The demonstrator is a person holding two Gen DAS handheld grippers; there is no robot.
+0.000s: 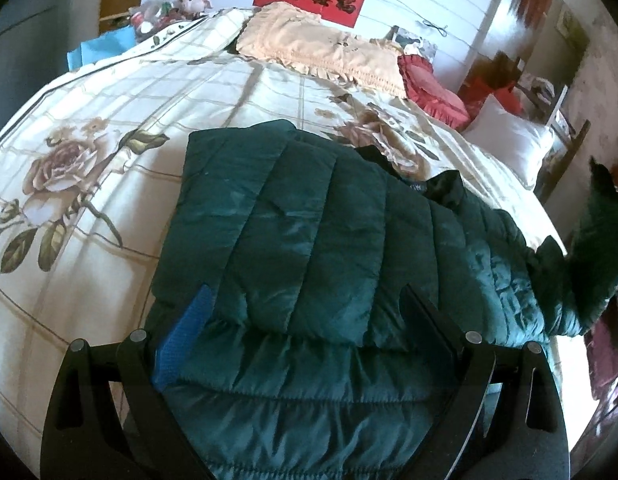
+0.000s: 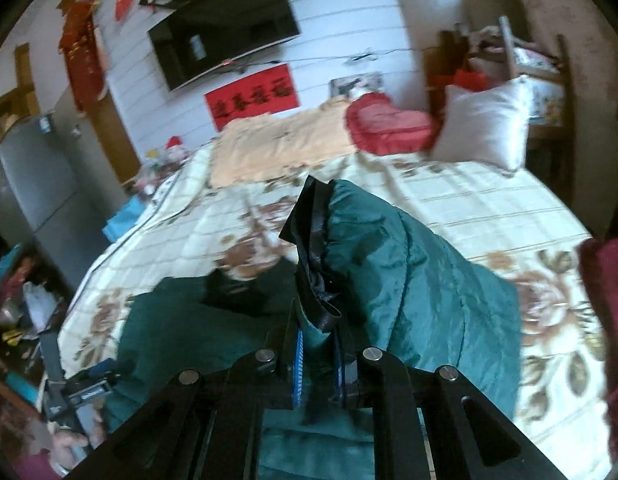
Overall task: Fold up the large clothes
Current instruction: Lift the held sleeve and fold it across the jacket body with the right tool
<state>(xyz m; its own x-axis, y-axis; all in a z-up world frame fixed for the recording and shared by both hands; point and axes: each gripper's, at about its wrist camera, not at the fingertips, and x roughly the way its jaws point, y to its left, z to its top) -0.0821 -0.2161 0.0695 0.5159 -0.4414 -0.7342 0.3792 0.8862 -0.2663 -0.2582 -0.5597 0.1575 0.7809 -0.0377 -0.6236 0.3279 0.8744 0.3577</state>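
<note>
A dark green quilted jacket lies on the floral bed quilt, its body folded over itself. My left gripper hangs over its near edge with the jaws wide open, and the padded body lies between the fingers. My right gripper is shut on a part of the jacket with black lining and holds it up off the bed. In the left wrist view that raised part rises at the right edge. The left gripper, blurred, shows at the lower left of the right wrist view.
A peach pillow, a red heart cushion and a white pillow line the bed's far side. A television hangs on the wall. A grey fridge and floor clutter stand left of the bed.
</note>
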